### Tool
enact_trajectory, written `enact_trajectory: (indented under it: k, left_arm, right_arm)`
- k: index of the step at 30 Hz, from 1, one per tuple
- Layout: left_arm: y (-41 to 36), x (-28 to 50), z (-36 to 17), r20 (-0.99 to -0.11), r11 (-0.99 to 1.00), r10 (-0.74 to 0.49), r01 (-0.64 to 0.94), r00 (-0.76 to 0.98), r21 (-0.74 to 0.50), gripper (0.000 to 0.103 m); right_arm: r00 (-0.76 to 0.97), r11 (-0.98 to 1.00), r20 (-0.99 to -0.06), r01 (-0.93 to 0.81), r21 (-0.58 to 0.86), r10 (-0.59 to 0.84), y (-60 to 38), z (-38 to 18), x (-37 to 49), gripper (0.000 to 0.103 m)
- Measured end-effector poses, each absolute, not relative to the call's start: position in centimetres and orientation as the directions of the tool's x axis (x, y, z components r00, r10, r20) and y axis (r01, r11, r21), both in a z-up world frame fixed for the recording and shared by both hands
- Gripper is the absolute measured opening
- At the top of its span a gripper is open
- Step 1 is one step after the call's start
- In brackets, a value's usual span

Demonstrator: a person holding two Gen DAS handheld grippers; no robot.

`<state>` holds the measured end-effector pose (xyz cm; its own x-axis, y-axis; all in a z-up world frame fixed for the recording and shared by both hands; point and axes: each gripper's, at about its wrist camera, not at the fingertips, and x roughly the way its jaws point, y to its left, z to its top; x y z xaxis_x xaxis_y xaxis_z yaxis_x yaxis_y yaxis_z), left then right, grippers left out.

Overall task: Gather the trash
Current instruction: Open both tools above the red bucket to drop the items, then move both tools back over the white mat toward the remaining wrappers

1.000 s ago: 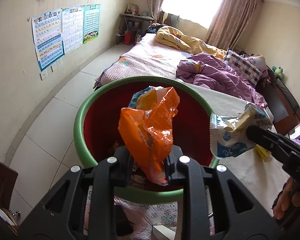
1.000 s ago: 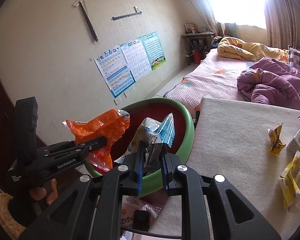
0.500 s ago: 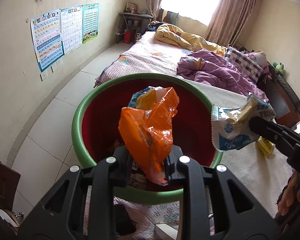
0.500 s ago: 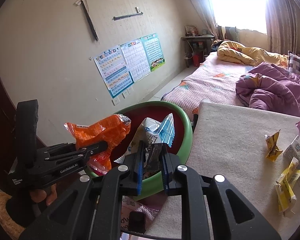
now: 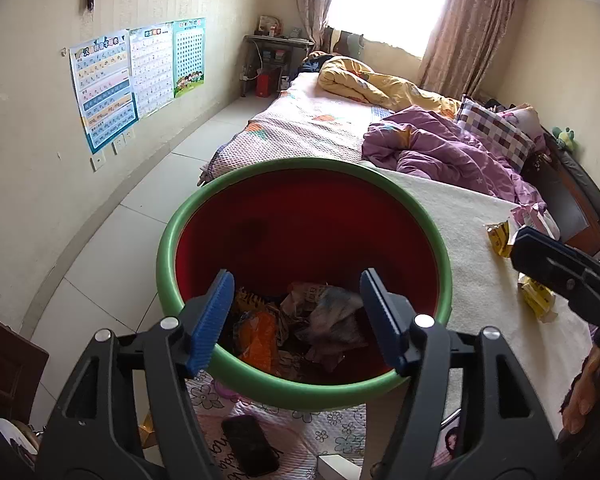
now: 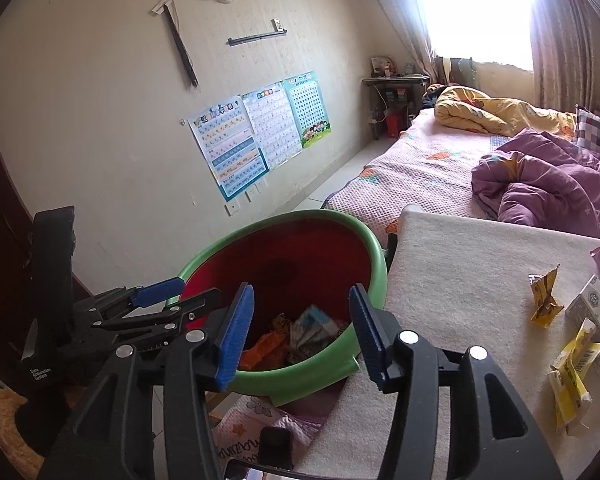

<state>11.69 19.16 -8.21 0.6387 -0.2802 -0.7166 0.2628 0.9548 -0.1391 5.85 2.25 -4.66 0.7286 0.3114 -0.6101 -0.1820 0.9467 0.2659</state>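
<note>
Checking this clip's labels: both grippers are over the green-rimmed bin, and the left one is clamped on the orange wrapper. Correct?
Not quite. The left gripper holds nothing: its jaws are opening with no trash between them. The orange wrapper lies inside the green-rimmed bin, as the left wrist view shows. Both grippers are over the bin.

Cream walls (image 5: 32,168) all round, and three bright learning charts (image 5: 136,76) pinned low on the left one, white sockets (image 5: 98,160) just beneath. Pale floor tiles (image 5: 112,236) run along the wall toward a small dark side table (image 5: 278,42) in the far corner, cluttered on top. Upper right, the window (image 5: 392,0) blazes white between patterned curtains (image 5: 466,40). The bed (image 5: 312,120) fills the middle: a yellow quilt (image 5: 372,80) at the far end, a purple quilt (image 5: 440,152) bunched nearer, a checked pillow (image 5: 496,128) beside it.
</note>
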Motion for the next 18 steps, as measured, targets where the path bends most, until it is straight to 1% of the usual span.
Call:
enact_trajectory:
  k: [6, 8, 11, 15, 18]
  left_arm:
    - [18.7, 11.4, -7.8, -0.704, 0.956, -0.279, 0.262, 0.653, -0.136, 0.068]
    - [18.4, 11.0, -7.4, -0.693, 0.956, -0.275, 0.266, 0.666, -0.123, 0.071]
    - [17.5, 10.4, -6.8, -0.671, 0.954, -0.279, 0.281, 0.687, -0.108, 0.073]
    - [15.7, 9.7, -5.8, -0.646, 0.944, -0.301, 0.315, 0.701, -0.098, 0.073]
    - [13.8, 9.2, -5.1, -0.625, 0.932, -0.325, 0.351, 0.710, -0.087, 0.073]
  right_arm:
    - [0.741, 0.948, -0.604, -0.145, 0.281, 0.293, 0.4, -4.6, 5.1, 0.053]
    - [0.742, 0.949, -0.607, -0.128, 0.289, 0.285, -0.4, -4.9, 4.3, 0.055]
    - [0.723, 0.951, -0.638, -0.086, 0.298, 0.265, -2.1, -6.3, 2.8, 0.056]
    - [0.694, 0.954, -0.691, 0.022, 0.299, 0.200, -5.4, -8.5, 0.7, 0.056]
    - [0.706, 0.952, -0.700, 0.124, 0.278, 0.112, -9.1, -9.0, -0.9, 0.056]
